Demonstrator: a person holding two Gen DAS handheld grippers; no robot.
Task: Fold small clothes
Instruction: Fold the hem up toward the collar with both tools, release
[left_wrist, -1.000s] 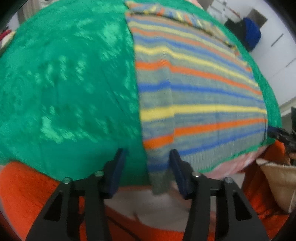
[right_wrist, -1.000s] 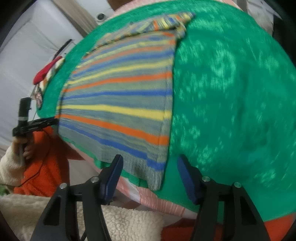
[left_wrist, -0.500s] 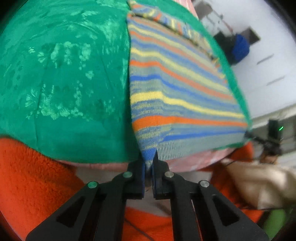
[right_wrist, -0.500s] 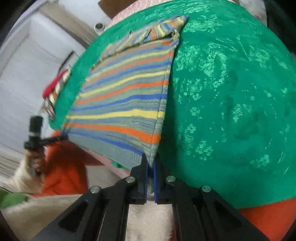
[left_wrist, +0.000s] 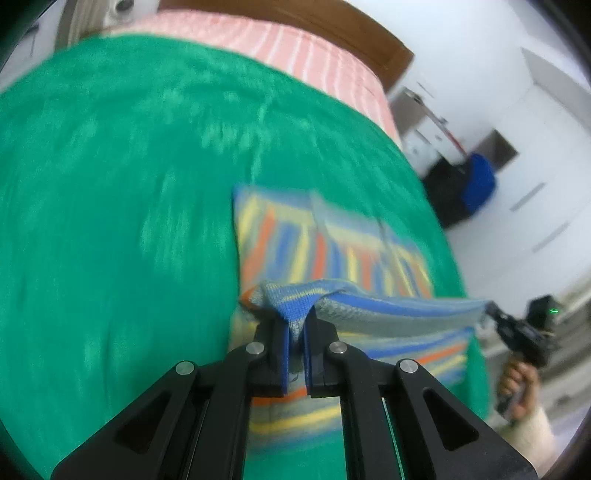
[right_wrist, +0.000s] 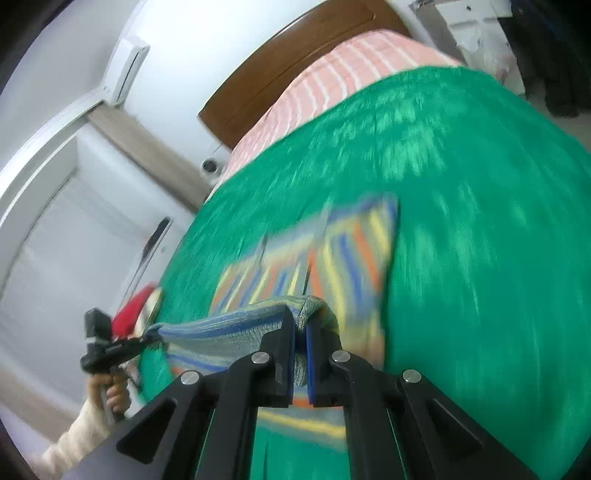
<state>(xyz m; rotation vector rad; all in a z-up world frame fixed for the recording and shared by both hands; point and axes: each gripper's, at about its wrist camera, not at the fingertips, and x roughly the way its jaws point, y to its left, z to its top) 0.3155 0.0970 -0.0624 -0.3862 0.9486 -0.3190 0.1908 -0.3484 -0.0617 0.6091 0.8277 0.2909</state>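
Observation:
A small striped knit garment, grey with blue, orange and yellow bands, lies on a green cloth on a bed. My left gripper is shut on its near left corner and holds that hem lifted above the rest. My right gripper is shut on the near right corner of the garment. The hem is stretched taut between the two grippers. The right gripper also shows in the left wrist view, and the left gripper shows in the right wrist view.
The green cloth covers a pink striped mattress with a brown headboard. A red item lies at the bed's left edge. A blue object and white cabinets stand to the right.
Both grippers, shut on the near corners, have lifted the hem off the bed edge and carried it forward over the garment. The views now look along the bed to the headboard.

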